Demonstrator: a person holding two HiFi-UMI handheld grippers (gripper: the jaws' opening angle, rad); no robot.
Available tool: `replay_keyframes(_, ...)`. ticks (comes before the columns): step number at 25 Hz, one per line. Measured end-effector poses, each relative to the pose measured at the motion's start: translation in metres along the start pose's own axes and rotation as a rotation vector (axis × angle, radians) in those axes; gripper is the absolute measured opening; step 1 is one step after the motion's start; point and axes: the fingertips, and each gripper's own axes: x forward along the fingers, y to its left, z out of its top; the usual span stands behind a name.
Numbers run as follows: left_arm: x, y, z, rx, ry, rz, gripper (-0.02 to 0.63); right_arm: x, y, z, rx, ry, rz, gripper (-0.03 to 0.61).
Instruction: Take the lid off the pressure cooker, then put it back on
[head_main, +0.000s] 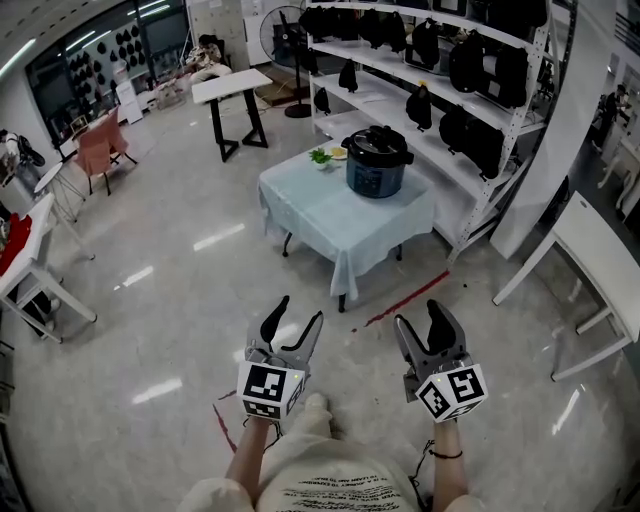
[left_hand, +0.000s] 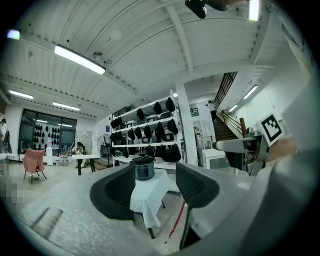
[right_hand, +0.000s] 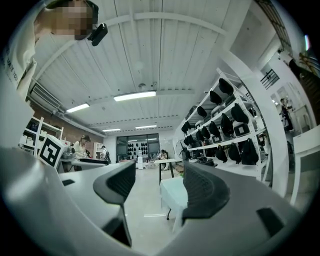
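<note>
Both of my tongs are released and empty. The left tongs and the right tongs hang side by side over the bare floor, jaws spread, pointing roughly level with nothing but air between the pads.

The pressure cooker lies straight ahead of the tongs and well apart from them. It stands upright on the cloth-covered tabletop, toward its far side, with the lid still seated on top. Beyond it is the shelving; beside it, to the left as the tongs face, sits a small dish with something green.

From the head view the cooker sits between the lines of my two tongs, a little closer to the right one's line, so I judge the right hand marginally nearer. The left gripper view frames the cooker right in the gap between its jaws, so that one is already aimed at it. The right gripper view shows only the tabletop's cloth edge between its jaws; the cooker is not visible there.

The pot is round and its axis is vertical. Which way the lid's handle runs is too small to tell from here. Nothing of the task has started, I judge; the coming move is a long carry forward to the tabletop.
</note>
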Motion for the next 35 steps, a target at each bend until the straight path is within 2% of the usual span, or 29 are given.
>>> replay_keyframes(11,0.063,0.026,-0.011,0.028,0.023,-0.034,0.239,0.056,-0.034,-0.017,0.017,0.038,-0.002,0.281)
replay_keyframes(29,0.264,0.15,-0.035,0.028,0.073,-0.161,0.239,0.253,-0.126,-0.044,0.052,0.075,-0.122,0.281)
replay_keyframes(35,0.316,0.177,-0.036,0.021,0.051,-0.207,0.239,0.301,-0.142,-0.056,0.049,0.094,-0.149,0.281)
